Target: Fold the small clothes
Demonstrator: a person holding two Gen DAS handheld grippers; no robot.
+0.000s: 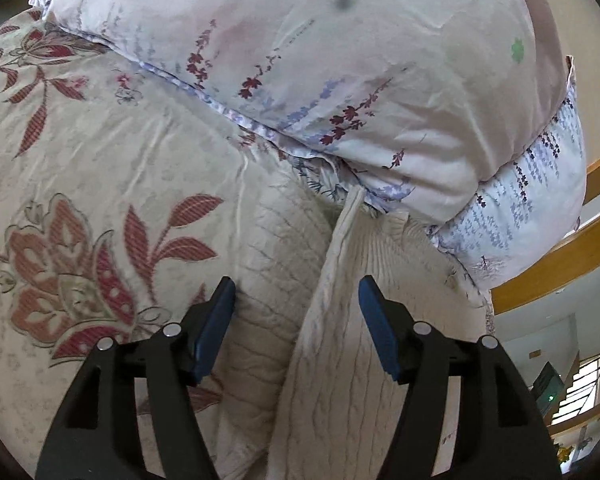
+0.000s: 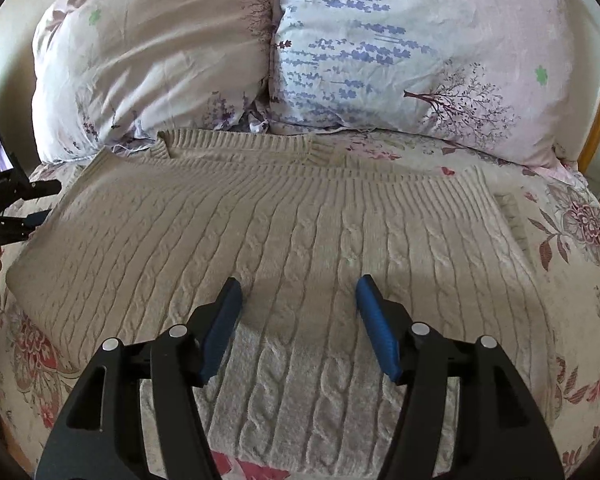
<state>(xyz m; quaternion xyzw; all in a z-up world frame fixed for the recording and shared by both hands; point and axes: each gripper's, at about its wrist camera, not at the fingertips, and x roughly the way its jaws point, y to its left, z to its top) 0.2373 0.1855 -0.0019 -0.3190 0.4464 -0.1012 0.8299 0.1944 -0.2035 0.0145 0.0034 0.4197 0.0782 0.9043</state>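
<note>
Sweater (image 2: 284, 216) is soft, limp knit; take its ribbed edge. Your left tool (image 1: 296, 312) and right tool (image 2: 298, 312) both stand spread, empty.

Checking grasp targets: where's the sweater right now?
The sweater lies spread on the floral bedsheet just below the two pillows, under the open right claw; left claw at its left edge.
</note>
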